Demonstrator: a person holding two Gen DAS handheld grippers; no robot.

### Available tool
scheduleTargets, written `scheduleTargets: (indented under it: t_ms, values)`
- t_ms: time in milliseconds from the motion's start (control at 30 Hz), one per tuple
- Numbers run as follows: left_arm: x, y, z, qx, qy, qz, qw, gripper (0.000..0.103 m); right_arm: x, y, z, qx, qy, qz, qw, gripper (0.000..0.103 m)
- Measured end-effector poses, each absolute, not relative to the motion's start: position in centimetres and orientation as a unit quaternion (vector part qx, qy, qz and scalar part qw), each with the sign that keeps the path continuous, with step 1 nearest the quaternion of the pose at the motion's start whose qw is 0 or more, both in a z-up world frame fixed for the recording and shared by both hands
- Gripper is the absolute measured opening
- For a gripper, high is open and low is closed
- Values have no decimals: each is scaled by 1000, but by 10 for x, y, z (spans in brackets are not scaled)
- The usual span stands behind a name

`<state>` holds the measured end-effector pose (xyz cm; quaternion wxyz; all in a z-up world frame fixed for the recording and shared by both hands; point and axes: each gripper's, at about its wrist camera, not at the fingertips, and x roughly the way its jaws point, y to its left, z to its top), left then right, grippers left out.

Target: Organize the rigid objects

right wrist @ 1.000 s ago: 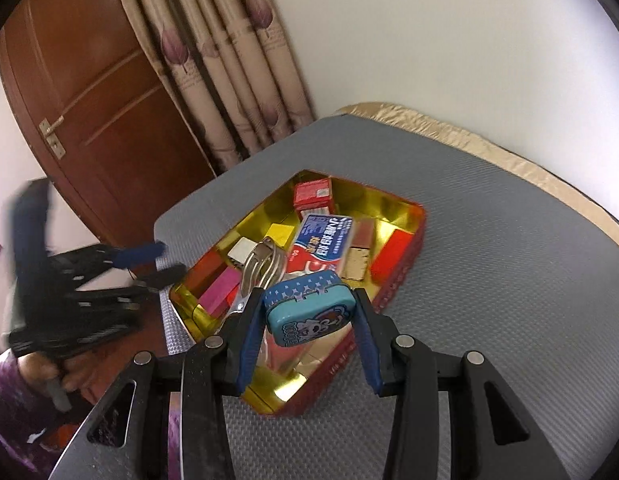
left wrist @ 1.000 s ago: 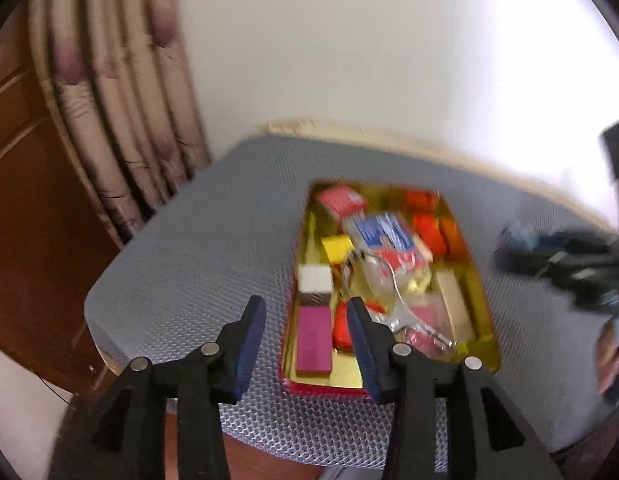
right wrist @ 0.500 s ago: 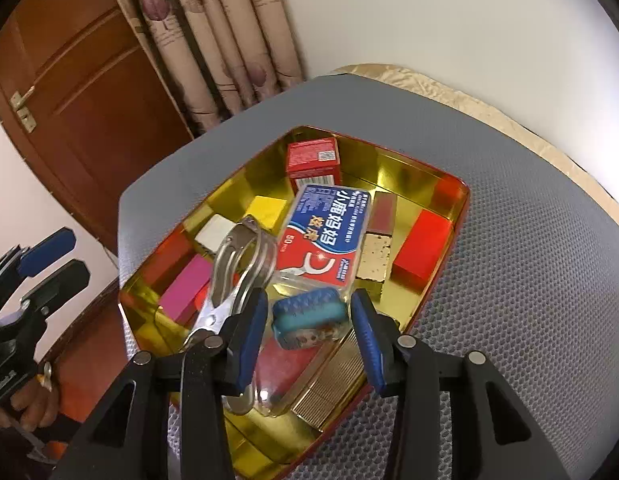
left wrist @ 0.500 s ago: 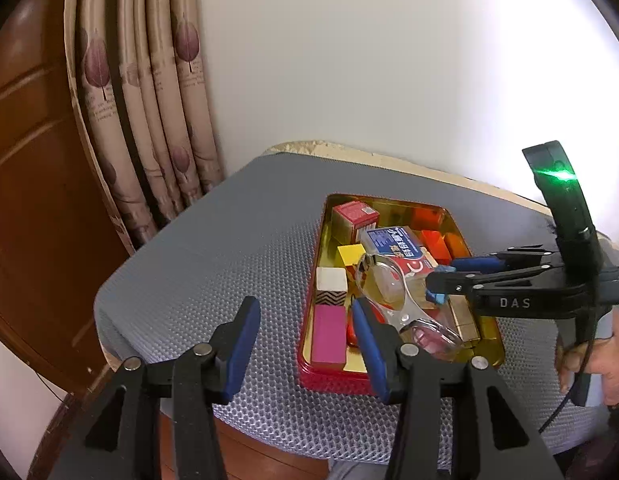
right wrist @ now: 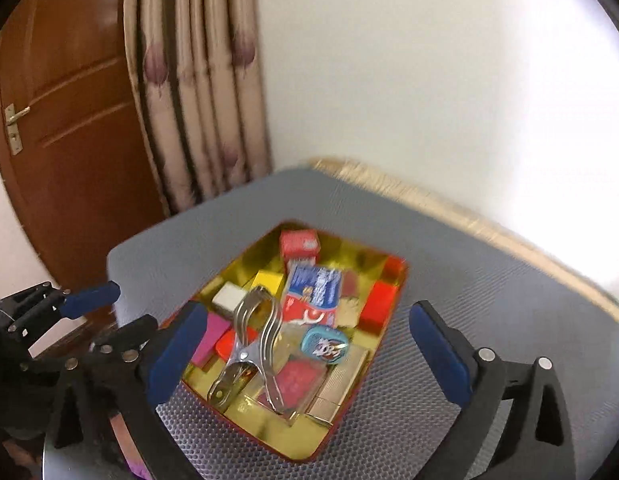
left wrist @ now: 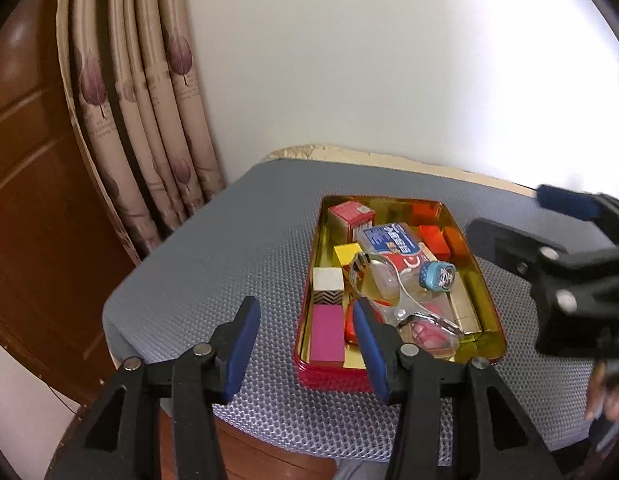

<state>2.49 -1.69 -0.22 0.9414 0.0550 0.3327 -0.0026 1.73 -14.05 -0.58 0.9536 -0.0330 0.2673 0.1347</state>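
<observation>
A red tin tray with a gold inside sits on the grey mat and holds several small things. A small blue cartoon tin lies in it on top of the others, also in the right wrist view. A metal clip, a blue and red box, a pink block and a white block lie around it. My left gripper is open and empty at the tray's near left corner. My right gripper is wide open and empty, raised above the tray.
The tray rests on a table covered by a grey dotted mat. Curtains and a brown wooden door stand behind on the left, a white wall at the back. The right gripper shows at the right edge of the left wrist view.
My right gripper carried the blue cartoon tin down into the tray, opened, let it go and drew back upward. The left gripper stayed open near the tray's corner.
</observation>
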Motion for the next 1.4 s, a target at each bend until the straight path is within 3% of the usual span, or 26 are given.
scheduleTargets:
  t_ms: [567, 767, 900, 1000, 1100, 1400]
  values:
    - [0, 2, 25, -25, 289, -8, 957, 50, -56, -147, 35, 1, 192, 18, 981, 103]
    - [-27, 5, 49, -34, 237, -5, 971, 51, -84, -131, 55, -49, 157, -41, 985, 103]
    - [-49, 8, 66, -35, 186, 5, 982, 70, -111, -128, 74, -51, 108, -47, 992, 103]
    - [-58, 7, 69, -20, 164, 12, 986, 70, -105, -128, 65, -56, 136, -49, 988, 103]
    - [-55, 2, 63, 5, 186, 3, 983, 70, -84, -137, 47, -18, 216, -3, 976, 103]
    - [-24, 22, 41, -56, 282, -7, 958, 70, -78, -142, 38, 10, 218, -14, 976, 103]
